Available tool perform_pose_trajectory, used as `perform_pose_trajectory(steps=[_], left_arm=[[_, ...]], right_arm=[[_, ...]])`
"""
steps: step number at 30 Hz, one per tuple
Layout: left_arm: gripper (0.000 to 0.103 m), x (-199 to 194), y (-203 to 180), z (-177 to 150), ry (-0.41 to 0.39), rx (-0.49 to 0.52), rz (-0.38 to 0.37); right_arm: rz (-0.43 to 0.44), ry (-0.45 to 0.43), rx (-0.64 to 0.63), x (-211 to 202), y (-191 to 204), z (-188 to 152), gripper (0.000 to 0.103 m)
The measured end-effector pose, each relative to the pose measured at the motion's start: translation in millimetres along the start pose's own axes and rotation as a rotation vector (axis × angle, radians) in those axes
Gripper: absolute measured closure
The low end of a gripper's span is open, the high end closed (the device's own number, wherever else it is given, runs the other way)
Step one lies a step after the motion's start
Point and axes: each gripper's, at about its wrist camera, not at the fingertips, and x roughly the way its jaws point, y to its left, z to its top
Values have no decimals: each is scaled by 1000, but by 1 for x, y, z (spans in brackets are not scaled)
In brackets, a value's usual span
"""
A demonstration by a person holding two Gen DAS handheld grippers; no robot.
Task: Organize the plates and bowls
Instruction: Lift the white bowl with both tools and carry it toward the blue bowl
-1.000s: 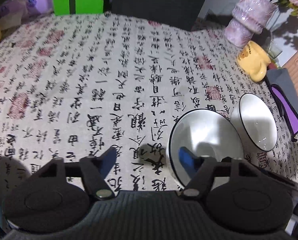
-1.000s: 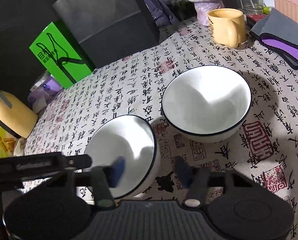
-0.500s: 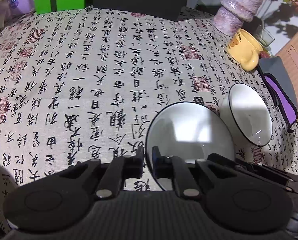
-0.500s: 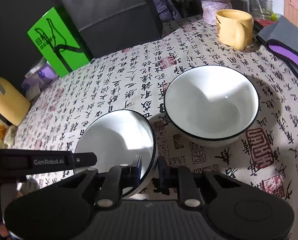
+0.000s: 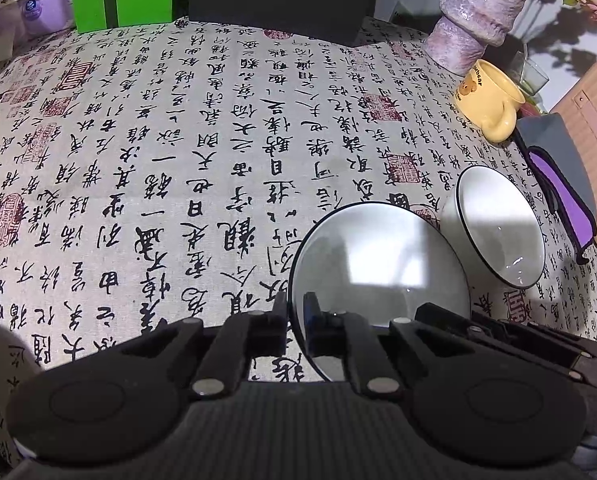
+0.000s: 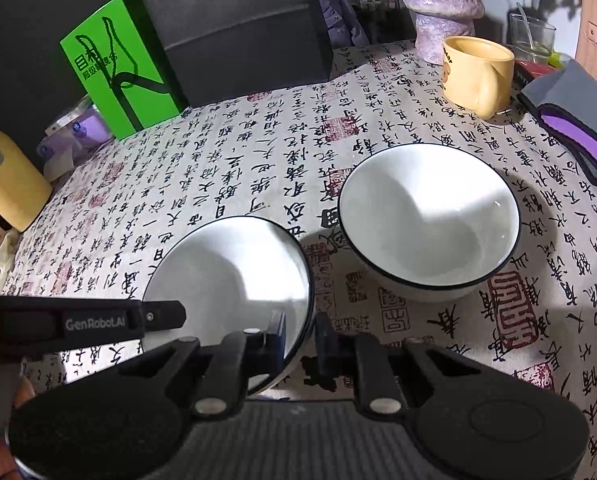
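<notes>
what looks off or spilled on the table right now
Nothing spilled or broken. The one oddity: both tongs, left and right, are clamped on opposite rim edges of the same near bowl; the far bowl sits upright and empty.

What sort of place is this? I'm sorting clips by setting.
Probably a lived-in home, at a dining or side table. A calligraphy-print tablecloth covers it, two white bowls sit beside a yellow mug, and a purple vase of flowers stands at the back.
</notes>
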Motion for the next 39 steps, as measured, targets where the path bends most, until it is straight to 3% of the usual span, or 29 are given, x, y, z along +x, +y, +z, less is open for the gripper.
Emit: perform_pose_trajectory(steps=[39], left_arm=[[94,-69,27,-21,-131,-28,16]], right_arm=[[29,-89,-64,-41,47,-11,91]])
